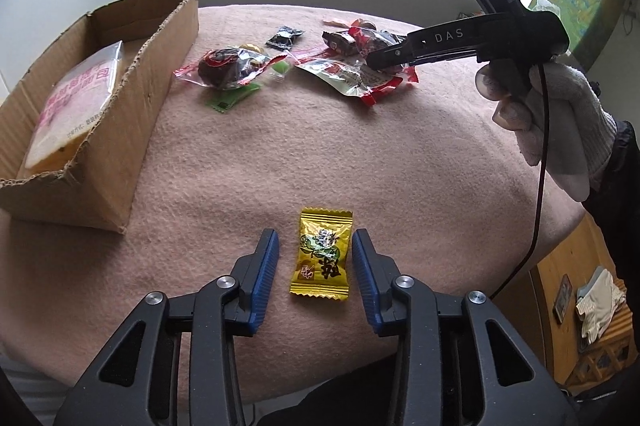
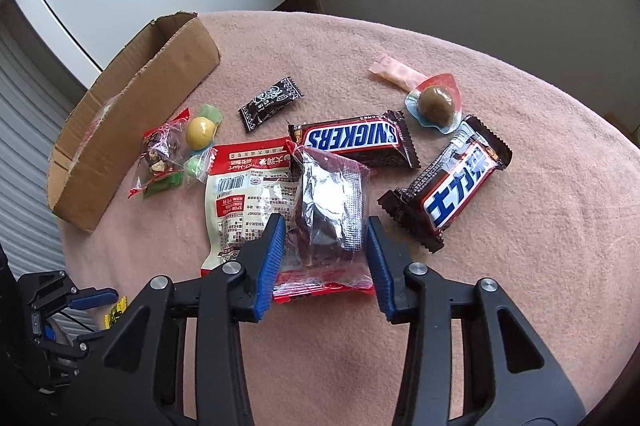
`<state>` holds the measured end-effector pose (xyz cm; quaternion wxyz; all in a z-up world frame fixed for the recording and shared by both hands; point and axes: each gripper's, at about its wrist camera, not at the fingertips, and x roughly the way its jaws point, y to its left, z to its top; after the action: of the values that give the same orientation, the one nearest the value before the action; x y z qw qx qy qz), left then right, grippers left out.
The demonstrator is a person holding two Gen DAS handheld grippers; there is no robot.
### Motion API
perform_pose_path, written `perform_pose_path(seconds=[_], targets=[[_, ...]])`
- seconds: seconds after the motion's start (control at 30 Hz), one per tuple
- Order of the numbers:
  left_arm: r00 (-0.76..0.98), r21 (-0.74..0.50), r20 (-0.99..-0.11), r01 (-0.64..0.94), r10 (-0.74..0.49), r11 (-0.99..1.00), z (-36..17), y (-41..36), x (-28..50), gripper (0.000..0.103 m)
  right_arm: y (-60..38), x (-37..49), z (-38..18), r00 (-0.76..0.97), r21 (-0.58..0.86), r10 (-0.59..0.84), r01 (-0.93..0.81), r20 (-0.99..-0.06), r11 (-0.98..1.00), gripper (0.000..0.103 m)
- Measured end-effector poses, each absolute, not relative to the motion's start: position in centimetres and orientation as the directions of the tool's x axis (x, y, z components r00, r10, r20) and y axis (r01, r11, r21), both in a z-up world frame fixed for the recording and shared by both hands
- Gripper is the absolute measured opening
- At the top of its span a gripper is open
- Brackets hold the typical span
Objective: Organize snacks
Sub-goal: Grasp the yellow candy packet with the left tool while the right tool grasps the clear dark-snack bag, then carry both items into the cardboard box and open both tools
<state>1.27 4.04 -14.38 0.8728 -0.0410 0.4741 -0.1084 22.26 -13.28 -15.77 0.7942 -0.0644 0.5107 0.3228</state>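
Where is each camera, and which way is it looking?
Left wrist: sits on the left gripper, looking down past its fingers at a yellow candy on the table; the gloved right hand shows.
Right wrist: sits on the right gripper, looking down at a clear packet among snacks; the left gripper shows at the left edge.
Both see the cardboard box and the black candy.

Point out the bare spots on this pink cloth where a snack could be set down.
Free: the wide stretch of cloth between the yellow candy and the snack pile, bordered on the left by the cardboard box. Also free: the cloth beyond the black sachet. Crowded: around the Snickers bar and the clear packet.
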Motion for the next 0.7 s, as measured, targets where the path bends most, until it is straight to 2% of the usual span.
perform_pose_path(seconds=[0.13,0.7], targets=[[0.535,-0.165,-0.817,0.140,-0.215,0.976,-14.5,4.3,1.2,0.024,-13.5,22.0,-15.6,0.278,0.228,0.450,-0.575,-0.849,0.786,0.039],[0.566,-0.183,-0.794,0.121,-0.219,0.976,-13.5,5.4,0.2,0.023,-14.3,19.9,-12.6,0.346,0.210,0.465,-0.572,-0.815,0.793,0.037]])
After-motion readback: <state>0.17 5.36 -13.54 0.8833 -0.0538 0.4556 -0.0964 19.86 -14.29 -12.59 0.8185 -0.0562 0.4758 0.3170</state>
